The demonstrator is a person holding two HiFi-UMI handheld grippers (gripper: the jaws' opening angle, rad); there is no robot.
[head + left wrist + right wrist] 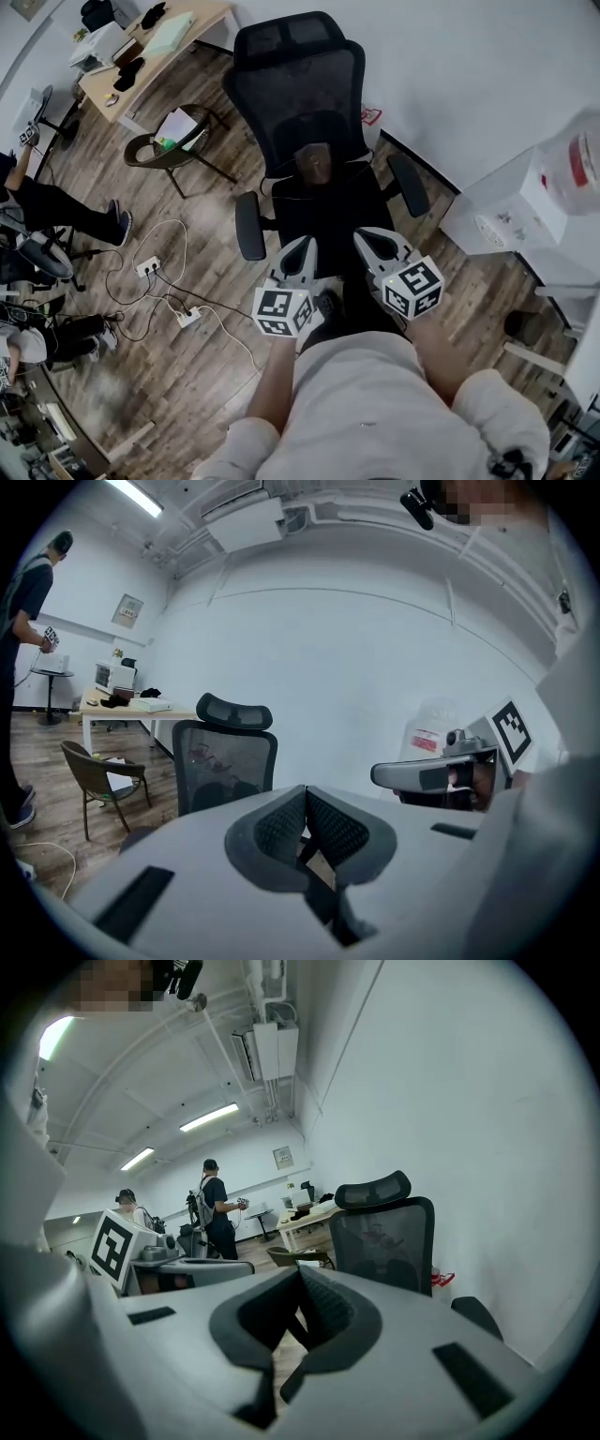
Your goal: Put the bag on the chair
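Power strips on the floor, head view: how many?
2: one power strip left of the black office chair, a second power strip just below it in the picture. Others may be hidden.

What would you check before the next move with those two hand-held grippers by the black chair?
1. Left hand-held gripper jaws together: ok.
2. Right hand-held gripper jaws together: ok.
3. Bag gripped: cannot tell; only a thin dark strip shows below each pair of pads.
4. Office chair upright, facing the person: ok.
5. Seat free for the bag: cannot tell; it is all black, and a brown thing sits at the backrest's foot.
6. Bystander's legs well apart from the chair: ok.
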